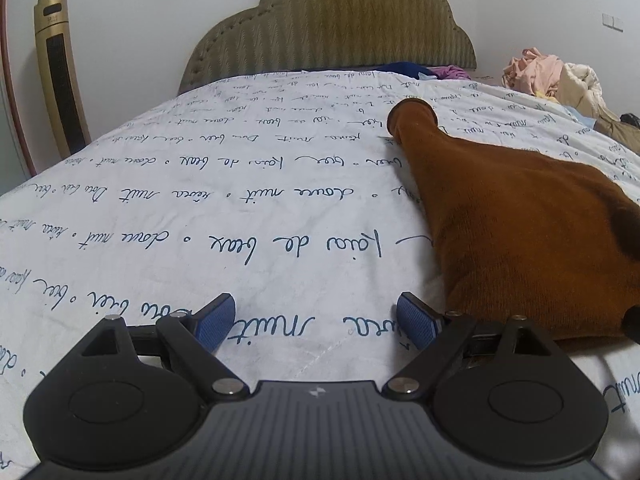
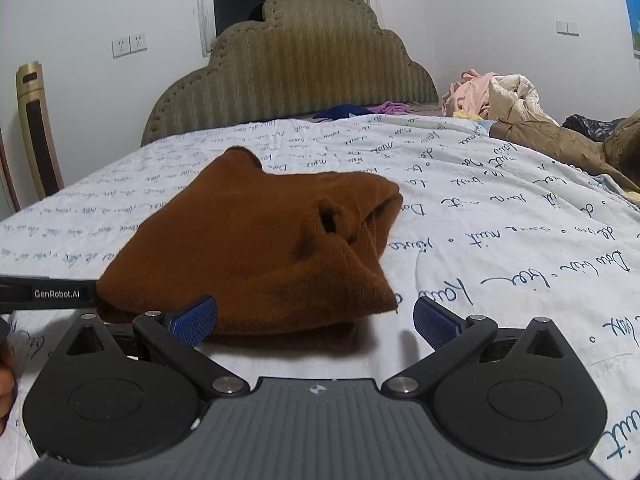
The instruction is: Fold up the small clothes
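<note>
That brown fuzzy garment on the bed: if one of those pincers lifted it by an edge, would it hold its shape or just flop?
The brown garment would probably flop: it already lies in soft rumpled folds. Its fuzzy nap likely grips the blue pads rather than slipping. It looks light, so pushing may bunch it on the sheet.

Bedroom, bed, headboard (padded)

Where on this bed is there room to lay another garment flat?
Bare sheet lies left of the brown garment, up to the headboard. The right side is crowded by a clothes pile and tan jacket.
</note>
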A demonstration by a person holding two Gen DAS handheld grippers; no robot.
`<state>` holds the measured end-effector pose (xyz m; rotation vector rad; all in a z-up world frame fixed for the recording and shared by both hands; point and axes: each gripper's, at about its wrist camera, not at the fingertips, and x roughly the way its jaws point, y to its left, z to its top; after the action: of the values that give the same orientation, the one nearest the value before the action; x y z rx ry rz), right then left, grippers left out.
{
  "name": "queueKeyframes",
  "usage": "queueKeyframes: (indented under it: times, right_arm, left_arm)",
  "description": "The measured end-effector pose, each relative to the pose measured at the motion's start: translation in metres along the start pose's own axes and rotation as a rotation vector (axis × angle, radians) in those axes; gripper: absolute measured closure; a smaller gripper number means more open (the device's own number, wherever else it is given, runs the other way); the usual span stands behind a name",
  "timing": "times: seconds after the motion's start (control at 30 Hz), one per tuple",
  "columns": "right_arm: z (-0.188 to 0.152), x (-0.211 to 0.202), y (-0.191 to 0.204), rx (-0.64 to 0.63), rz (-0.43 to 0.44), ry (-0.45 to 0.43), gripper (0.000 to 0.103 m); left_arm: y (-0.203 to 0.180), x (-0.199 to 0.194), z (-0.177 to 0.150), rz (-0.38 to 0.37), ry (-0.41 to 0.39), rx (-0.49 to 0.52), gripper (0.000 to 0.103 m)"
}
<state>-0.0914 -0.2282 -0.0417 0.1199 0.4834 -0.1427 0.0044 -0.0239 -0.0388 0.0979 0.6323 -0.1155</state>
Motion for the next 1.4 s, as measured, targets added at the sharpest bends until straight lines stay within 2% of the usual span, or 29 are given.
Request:
queueKeyframes:
  times: [0.5,0.6,0.7,1.4]
  right_arm:
    - [-0.010,0.002,0.032,-0.186,-0.044,0.054,0.000]
    - [-0.012,0.004,0.027,-0.112,-0.027,0.111,0.000]
    - [-0.017,0.002,0.020,-0.054,-0.013,0.105,0.000]
    - [-0.019,-0.001,0.018,-0.046,-0.037,0.061,0.000]
  left_arm:
    - [0.005,-0.009,-0.009,0.000,0.010,-0.001,0.007]
    - [0.004,-0.013,-0.013,-0.005,0.012,0.019,0.006]
    - [0.004,-0.017,-0.018,-0.013,0.003,0.039,0.006]
    - [0.009,-0.017,-0.022,-0.038,-0.001,0.014,0.001]
